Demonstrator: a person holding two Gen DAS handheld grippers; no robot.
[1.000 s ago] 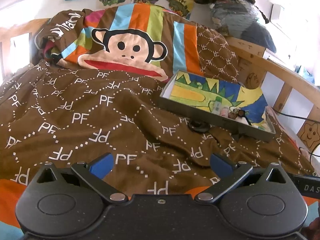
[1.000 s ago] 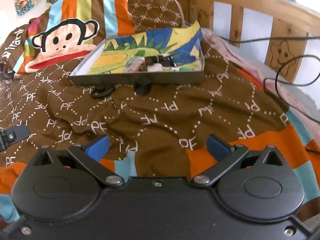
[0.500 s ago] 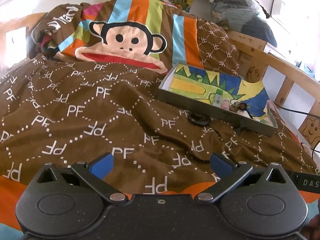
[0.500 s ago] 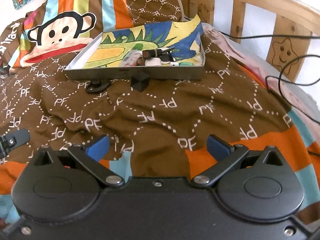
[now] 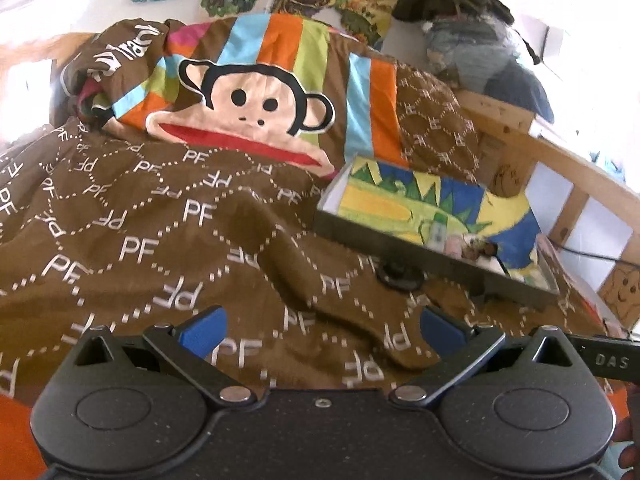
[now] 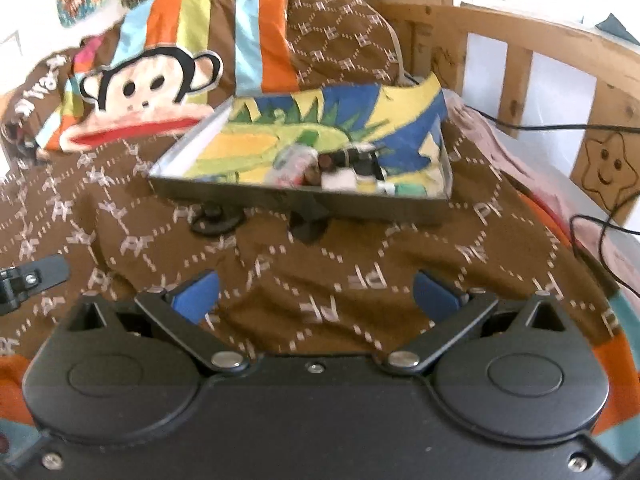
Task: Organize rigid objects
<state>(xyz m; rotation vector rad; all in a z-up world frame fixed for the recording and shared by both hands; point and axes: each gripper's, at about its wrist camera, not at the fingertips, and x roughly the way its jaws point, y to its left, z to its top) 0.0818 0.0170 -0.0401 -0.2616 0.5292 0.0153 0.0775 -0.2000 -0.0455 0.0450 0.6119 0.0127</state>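
Observation:
A shallow grey box (image 5: 400, 242) (image 6: 240, 194) with a bright dinosaur picture inside lies on the brown bedcover, holding several small items (image 6: 344, 164) (image 5: 468, 246) near its front edge. Just in front of the box rest a round black object (image 6: 216, 220) (image 5: 400, 276) and a small black block (image 6: 310, 224). My left gripper (image 5: 322, 330) is open over the cover, well short of the box. My right gripper (image 6: 314, 294) is also open, with nothing between its blue pads, facing the box.
A monkey-print pillow (image 5: 256, 104) leans at the head of the bed. A wooden bed rail (image 6: 520, 56) with a star carving (image 6: 608, 164) runs along the right, with black cables (image 6: 600, 216) draped there. Part of the other gripper (image 6: 28, 280) shows at left.
My right gripper has moved forward toward the box, which now looks larger. The left view has shifted slightly. Both grippers stay open.

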